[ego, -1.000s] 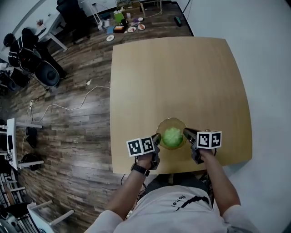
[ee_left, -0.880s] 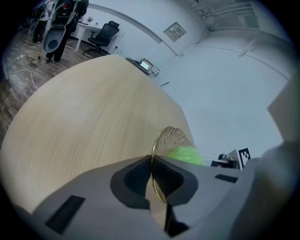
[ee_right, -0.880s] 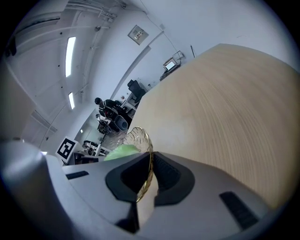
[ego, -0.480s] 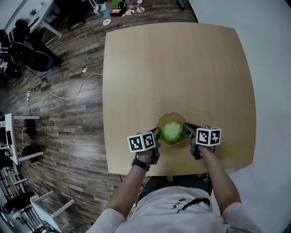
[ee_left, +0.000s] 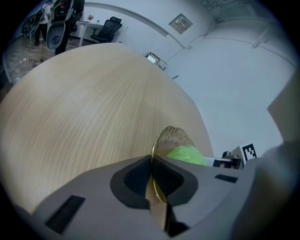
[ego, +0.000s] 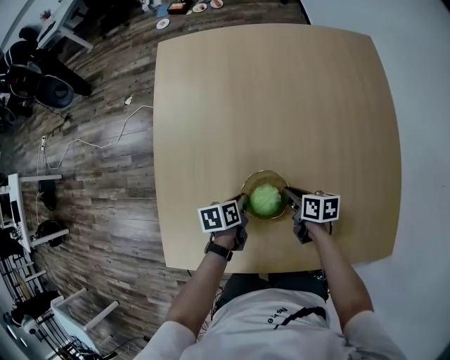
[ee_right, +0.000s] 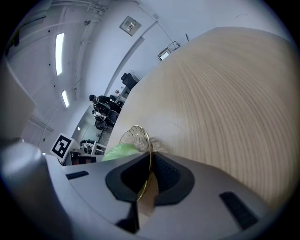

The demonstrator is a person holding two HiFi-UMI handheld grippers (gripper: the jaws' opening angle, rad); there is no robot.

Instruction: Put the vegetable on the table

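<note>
A round green vegetable (ego: 266, 200), like a small cabbage, sits in a gold wire bowl (ego: 261, 178) near the front edge of the wooden table (ego: 281, 98). My left gripper (ego: 242, 211) is shut on the bowl's left rim (ee_left: 153, 159). My right gripper (ego: 289, 203) is shut on the bowl's right rim (ee_right: 148, 150). In the left gripper view the vegetable (ee_left: 187, 153) shows green behind the rim. In the right gripper view the vegetable (ee_right: 121, 150) shows beside the wire.
The broad table top stretches away beyond the bowl. Wood floor (ego: 91, 169) with a white cable (ego: 105, 144) lies to the left. Office chairs (ego: 42, 70) and small dishes (ego: 183, 8) on the floor sit past the far left corner. White floor (ego: 422, 84) is to the right.
The view has shifted so the table fills more of the frame. Both grippers stay shut on the bowl's rims, and the bowl with the vegetable sits slightly higher in the picture.
</note>
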